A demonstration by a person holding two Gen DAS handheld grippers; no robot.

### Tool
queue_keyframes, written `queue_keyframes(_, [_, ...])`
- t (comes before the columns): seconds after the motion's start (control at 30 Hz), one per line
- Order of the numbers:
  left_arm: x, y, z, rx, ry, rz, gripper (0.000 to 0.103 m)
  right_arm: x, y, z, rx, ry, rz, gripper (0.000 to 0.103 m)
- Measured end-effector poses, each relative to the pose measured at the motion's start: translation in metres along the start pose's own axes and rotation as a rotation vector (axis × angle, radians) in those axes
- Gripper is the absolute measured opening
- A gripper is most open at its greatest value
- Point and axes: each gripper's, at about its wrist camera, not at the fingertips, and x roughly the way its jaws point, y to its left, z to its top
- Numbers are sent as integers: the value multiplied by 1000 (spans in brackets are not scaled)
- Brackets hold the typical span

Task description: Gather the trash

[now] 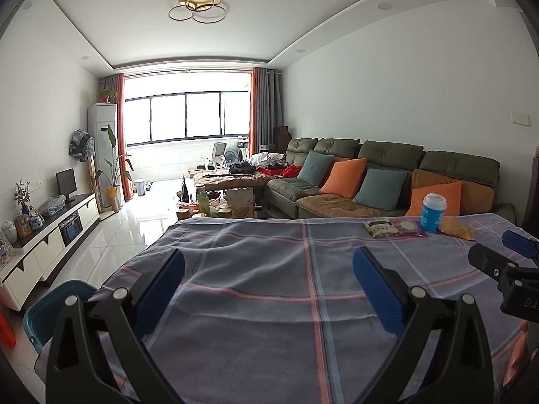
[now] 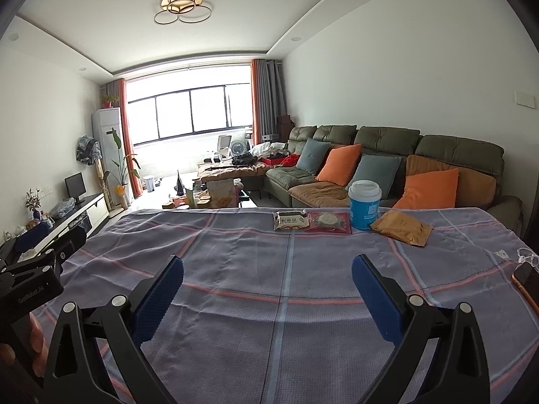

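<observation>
Living room, daylight from a wide window at the far end; table under a plaid cloth point(image 2: 269, 269) in the foreground, green sofa point(image 2: 387, 148) behind it.

Left to right:

- Teal bin point(image 1: 50, 306) on the floor off the table's left near corner, seen in the left wrist view only. Contents not visible. Judged the likely receptacle.
- Left gripper point(image 1: 269, 289): jaws spread wide, nothing between the pads, held above bare cloth well short of any item.
- Right gripper point(image 2: 267, 293): jaws likewise spread wide and empty, over bare cloth.
- Trash grouped at the far right part of the table, near the edge by the sofa: a white-and-dark snack packet point(image 2: 291, 220), touching or just beside a red-edged wrapper with a round biscuit point(image 2: 328, 222), then an upright blue paper cup with white lid point(image 2: 364, 204), then a crumpled brown bag point(image 2: 402, 227) just beside the cup's base.
- Phone point(image 2: 529, 282) with a white cable at the right edge; judged not trash.

Progress, as judged: none of the four items collected, all lying on the cloth, well apart from both grippers. Whole task outstanding: reach, pinch, carry to bin, four times over.
</observation>
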Motion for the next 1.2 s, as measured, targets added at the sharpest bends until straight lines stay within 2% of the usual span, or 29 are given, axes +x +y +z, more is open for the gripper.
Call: queue_keyframes(1.2, [0,3,2,-6,-5,18,100,-2,2,0,-4,-6,-6,100])
